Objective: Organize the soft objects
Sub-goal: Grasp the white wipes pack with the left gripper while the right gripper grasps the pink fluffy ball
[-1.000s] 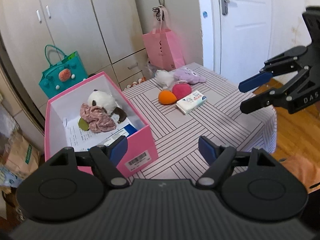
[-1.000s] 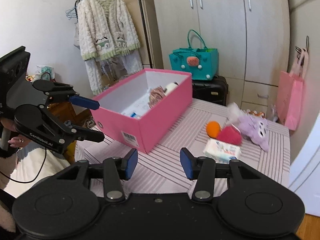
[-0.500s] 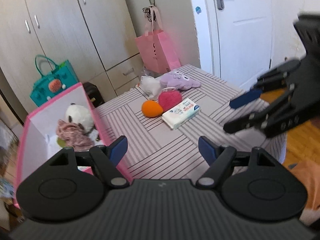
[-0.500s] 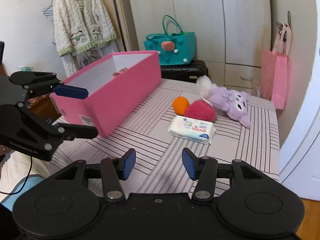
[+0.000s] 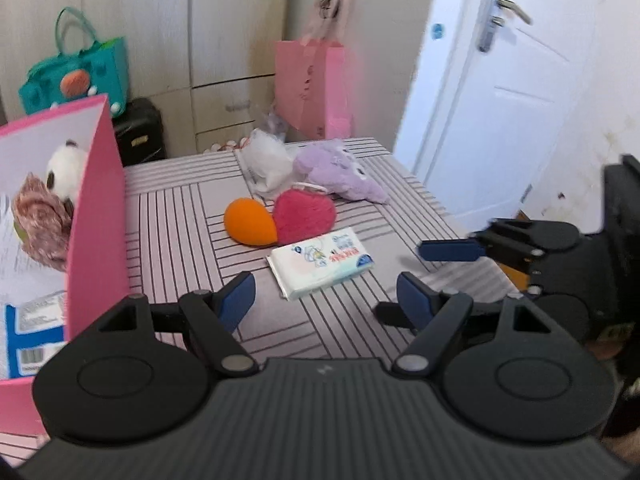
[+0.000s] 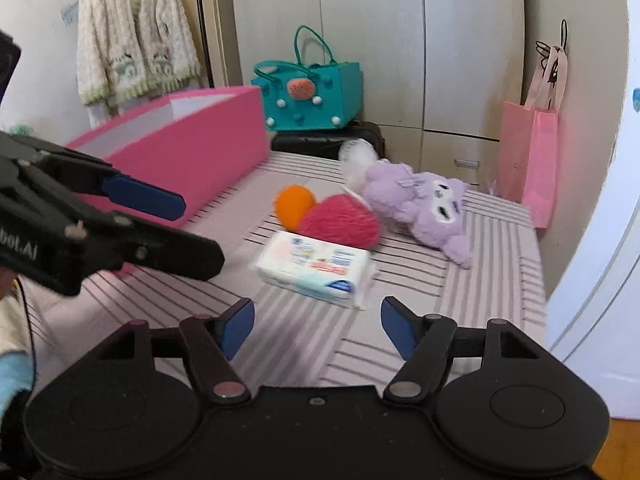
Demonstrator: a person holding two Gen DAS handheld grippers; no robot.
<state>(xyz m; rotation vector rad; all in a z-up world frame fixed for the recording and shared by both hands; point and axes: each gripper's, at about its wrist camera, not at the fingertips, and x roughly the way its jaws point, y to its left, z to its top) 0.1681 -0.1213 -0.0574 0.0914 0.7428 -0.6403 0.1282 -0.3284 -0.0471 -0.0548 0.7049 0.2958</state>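
Left tongs [image 5: 325, 298] were spread wide, empty, over the striped tabletop [image 5: 180, 216]. Right tongs [image 6: 317, 326] had just been opening, now wide too, nothing between the pads. Wipes pack [image 6: 316, 268] lay on the tabletop just ahead of both, at 12 o'clock from the right tongs, untouched. Beyond it at 12: red fuzzy puff [image 6: 340, 222] touching orange sponge [image 6: 294, 204]; purple plush [image 6: 420, 200] at 1 o'clock, white fluffy item [image 6: 358, 160] behind it. Pink box [image 5: 98, 216] stood at 9 o'clock on the tabletop. Only the left wrist view showed inside it: panda plush [image 5: 64, 172], pinkish crumpled cloth [image 5: 40, 220], paper and a blue-white pack [image 5: 32, 336]. Right wrist view showed just its outer wall, plus a hung cardigan [image 6: 134, 48]. Both showed the teal bag [image 6: 312, 96] and pink gift bag [image 6: 528, 160].
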